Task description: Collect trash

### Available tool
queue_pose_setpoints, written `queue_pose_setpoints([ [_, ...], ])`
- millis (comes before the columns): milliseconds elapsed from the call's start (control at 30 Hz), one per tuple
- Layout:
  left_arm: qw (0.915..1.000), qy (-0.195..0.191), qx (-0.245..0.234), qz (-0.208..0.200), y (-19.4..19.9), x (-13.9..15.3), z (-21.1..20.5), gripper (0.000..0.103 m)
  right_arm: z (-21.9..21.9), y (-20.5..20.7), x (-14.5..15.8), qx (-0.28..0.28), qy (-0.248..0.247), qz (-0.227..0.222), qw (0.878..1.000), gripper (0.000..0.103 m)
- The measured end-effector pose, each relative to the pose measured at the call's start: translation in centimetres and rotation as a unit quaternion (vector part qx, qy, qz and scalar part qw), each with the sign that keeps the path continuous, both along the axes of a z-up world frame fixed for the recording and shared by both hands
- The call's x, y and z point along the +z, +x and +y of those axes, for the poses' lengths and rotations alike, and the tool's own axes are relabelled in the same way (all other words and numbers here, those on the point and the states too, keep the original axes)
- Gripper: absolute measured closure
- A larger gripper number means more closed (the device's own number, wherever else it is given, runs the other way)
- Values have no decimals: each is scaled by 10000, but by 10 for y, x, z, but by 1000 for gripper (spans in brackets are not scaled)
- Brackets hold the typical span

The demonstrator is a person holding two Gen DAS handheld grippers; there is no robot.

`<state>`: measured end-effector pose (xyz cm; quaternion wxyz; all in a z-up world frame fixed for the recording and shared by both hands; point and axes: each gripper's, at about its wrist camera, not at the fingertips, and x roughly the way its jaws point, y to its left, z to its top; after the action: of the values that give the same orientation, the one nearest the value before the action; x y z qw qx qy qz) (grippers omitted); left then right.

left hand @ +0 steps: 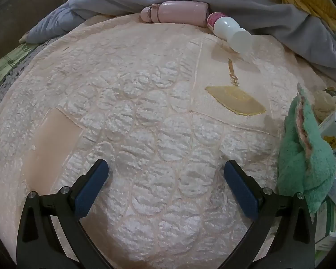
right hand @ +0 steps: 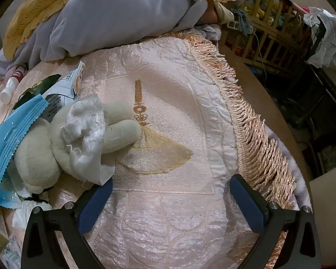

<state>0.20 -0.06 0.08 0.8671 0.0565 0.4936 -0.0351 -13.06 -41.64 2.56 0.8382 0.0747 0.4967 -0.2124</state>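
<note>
My left gripper [left hand: 166,168] hangs open over the bare pink quilted bedspread [left hand: 145,112], nothing between its fingers. A white bottle [left hand: 231,32] with a red label lies on its side at the far edge, beside a pink bottle [left hand: 179,12]. My right gripper [right hand: 171,186] is also open over the bedspread [right hand: 168,224]. To its left lies a heap: a blue torn wrapper [right hand: 13,132], a white printed packet [right hand: 62,89], a cream plush toy [right hand: 56,143] and a white cloth [right hand: 87,130]. The left fingertip stands just below the cloth's corner.
A green fluffy cloth [left hand: 302,157] and cartons [left hand: 333,139] lie at the right in the left wrist view. Grey [right hand: 114,15] and yellow blankets are piled at the back. The fringed bedspread edge [right hand: 253,134] drops off to the right, toward a wooden crib [right hand: 271,22].
</note>
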Motion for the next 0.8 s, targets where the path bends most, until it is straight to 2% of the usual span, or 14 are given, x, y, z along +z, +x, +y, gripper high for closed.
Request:
queue_pose_setpoints([
  [100,9995,-62,-184,268,6,5,0,0,0,0,0,0,-5,0,10000,0],
  [133,9993,-260,-168,206,4,8,8,1,0,0,0,0,-6,0,10000,0],
  [167,9993,-299,-64,193,2,13,14,1,0,0,0,0,-4,-1,10000,0],
  [267,9990,-433,52,-135,-7,42,34,1,0,0,0,0,-4,-1,10000,0],
  [400,9972,-543,0,-520,-21,83,32,1,0,0,0,0,-3,-1,10000,0],
  [467,9947,-708,-145,-737,-50,103,39,1,0,0,0,0,-4,-1,10000,0],
  [533,9939,-691,-236,-829,-57,123,34,1,0,0,0,0,-3,-2,10000,0],
  [800,9866,-765,-646,-1285,-93,158,-13,1,0,0,0,0,-3,-2,10000,0],
])
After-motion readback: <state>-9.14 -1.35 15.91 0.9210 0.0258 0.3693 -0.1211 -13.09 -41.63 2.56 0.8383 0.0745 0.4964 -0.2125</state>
